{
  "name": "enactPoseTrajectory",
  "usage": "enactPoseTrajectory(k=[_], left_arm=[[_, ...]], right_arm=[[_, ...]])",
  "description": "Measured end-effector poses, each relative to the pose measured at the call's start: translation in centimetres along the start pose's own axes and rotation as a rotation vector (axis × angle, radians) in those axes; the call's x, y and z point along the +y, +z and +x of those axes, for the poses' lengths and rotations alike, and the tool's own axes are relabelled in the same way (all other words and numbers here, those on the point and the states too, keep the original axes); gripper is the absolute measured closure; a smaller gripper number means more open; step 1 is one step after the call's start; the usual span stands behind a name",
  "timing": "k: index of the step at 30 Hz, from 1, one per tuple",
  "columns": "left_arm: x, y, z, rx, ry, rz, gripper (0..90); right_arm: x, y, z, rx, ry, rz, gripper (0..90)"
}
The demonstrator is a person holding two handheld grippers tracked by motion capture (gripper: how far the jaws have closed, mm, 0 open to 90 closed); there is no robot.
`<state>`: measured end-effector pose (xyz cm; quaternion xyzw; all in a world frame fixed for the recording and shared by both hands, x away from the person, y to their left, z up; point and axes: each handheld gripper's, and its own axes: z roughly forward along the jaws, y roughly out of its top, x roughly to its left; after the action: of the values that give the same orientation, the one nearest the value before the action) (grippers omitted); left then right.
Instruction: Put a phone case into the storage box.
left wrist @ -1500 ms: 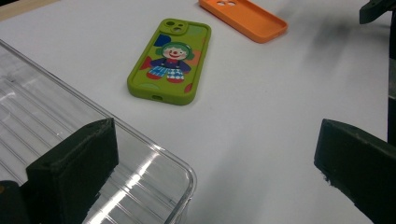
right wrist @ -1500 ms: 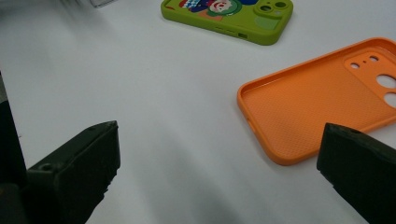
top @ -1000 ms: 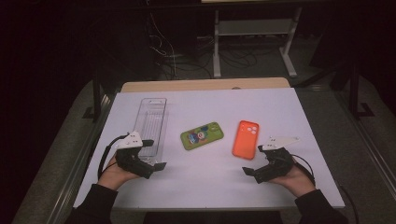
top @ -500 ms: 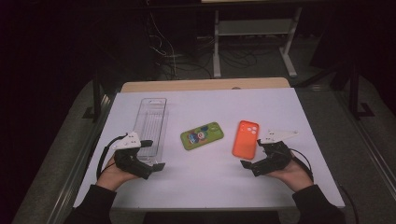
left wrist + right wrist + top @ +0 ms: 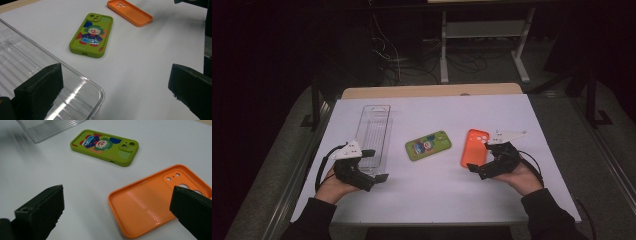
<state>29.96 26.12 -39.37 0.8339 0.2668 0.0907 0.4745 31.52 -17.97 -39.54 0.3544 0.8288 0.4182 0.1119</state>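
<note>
fingers wide open, rt gripper (image 5: 477, 161) by orange case (image 5: 474, 147)

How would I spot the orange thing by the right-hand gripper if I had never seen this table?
Start at the white table and find the right gripper near its front right. Just beside its open jaws lies the orange phone case, flat with its hollow side up. Unlike the green phone case to its left, it is plain, with no cartoon clown.

Black tongs (image 5: 373, 165), grey three-cornered plates, black cables, dark sleeves (image 5: 312, 220)
</note>
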Motion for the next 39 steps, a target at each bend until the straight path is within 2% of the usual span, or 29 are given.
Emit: enactPoseTrajectory(k=[6,12,14,21,26,29,39], left_arm=[[0.0,0.0,0.1,-0.002,-0.002,0.007,0.0],[0.0,0.1,0.1,0.000,-0.006,0.012,0.0],[0.0,0.0,0.1,-0.001,-0.004,0.013,0.0],[0.0,0.1,0.2,-0.004,-0.016,0.012,0.0],[0.0,0.1,0.2,-0.008,-0.015,0.015,0.0],[0.0,0.1,0.3,-0.005,0.003,0.015,0.0],[0.1,0.1,0.3,-0.005,0.001,0.014,0.0]], right_arm=[[0.5,0.4,-0.2,-0.001,0.003,0.013,0.0],[1.0,0.8,-0.6,-0.002,-0.014,0.014,0.0],[1.1,0.8,-0.6,-0.001,0.002,0.019,0.0],[2.1,1.7,-0.9,0.006,-0.012,0.030,0.0],[2.5,2.1,-1.1,0.005,-0.010,0.029,0.0],[2.9,2.4,-1.3,0.000,-0.016,0.036,0.0],[4.6,3.7,-1.5,-0.006,-0.010,0.037,0.0]])
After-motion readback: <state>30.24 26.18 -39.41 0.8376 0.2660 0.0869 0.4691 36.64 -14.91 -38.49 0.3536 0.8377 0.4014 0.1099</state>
